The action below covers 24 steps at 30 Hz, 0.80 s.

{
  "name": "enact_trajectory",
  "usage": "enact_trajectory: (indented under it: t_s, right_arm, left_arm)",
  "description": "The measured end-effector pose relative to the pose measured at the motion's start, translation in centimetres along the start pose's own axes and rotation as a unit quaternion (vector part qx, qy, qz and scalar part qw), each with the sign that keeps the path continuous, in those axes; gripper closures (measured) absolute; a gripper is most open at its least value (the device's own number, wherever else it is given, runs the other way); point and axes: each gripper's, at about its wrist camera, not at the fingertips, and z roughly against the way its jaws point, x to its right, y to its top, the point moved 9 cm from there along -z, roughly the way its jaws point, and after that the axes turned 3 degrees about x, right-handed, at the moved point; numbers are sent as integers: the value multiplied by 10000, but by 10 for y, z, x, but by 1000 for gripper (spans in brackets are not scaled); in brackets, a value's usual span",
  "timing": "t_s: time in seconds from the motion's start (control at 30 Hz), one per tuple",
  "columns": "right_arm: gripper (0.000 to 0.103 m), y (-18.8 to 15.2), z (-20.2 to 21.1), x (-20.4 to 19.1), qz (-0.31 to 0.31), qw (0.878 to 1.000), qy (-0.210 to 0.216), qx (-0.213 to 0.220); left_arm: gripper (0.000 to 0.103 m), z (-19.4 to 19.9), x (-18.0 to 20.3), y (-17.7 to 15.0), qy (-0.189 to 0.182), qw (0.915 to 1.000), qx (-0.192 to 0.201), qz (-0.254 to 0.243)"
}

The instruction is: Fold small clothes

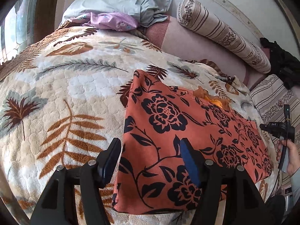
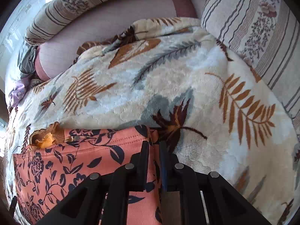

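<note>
The orange floral garment (image 1: 187, 131) lies flat on the leaf-patterned blanket (image 1: 65, 93) covering the bed. My left gripper (image 1: 150, 159) hovers over its near corner, fingers spread wide, one on either side of the cloth's edge. My right gripper (image 2: 154, 150) has its fingers pinched narrow on the garment's far corner.

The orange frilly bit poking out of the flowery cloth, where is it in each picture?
Left wrist view: orange ruffle right of centre, at the garment's far edge.
Right wrist view: orange ruffle at the left, at the garment's top edge.
Shared landmark: striped bolster pillow.
</note>
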Motion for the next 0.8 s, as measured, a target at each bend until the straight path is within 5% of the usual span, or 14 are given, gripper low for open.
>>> enact_trajectory:
  t_s: [0.13, 0.27, 0.3, 0.37, 0.47, 0.53, 0.57, 0.6, 0.63, 0.8]
  right_arm:
    - [90, -4, 47, -29, 41, 9972, 662, 342]
    - [89, -50, 54, -82, 350, 9770, 2055, -455]
    - [89, -66, 43, -85, 321, 9725, 2161, -805]
    - [93, -90, 13, -60, 89, 9771, 1733, -1228]
    - [90, -95, 12, -22, -1261, 9630, 2096, -1134]
    - [86, -95, 29, -19, -1082, 9718, 1873, -936]
    - [62, -97, 38, -20, -972, 9755, 1772, -869]
    - [18, -100, 47, -23, -904, 9765, 1767, -846]
    - [5, -103, 56, -26, -906, 9752, 1858, -791]
    - [2, -117, 99, -47, -1001, 9645, 2414, -374]
  left_arm:
    - [37, -21, -9, -18, 410, 9979, -495, -71]
    - [37, -7, -1, -8, 222, 9996, -160, -84]
    - [37, -4, 1, -7, 199, 9997, -114, -113]
    - [37, 0, 4, -8, 183, 9996, -121, -185]
    - [37, 12, 9, -10, 190, 9994, -84, -282]
    - [37, 19, 12, -13, 195, 9994, -65, -289]
    - [37, 20, 15, -15, 211, 9993, -93, -287]
    - [37, 22, 17, -17, 222, 9993, -116, -283]
    - [37, 23, 21, -19, 229, 9993, -116, -281]
    - [37, 35, 47, -29, 97, 9992, -124, -372]
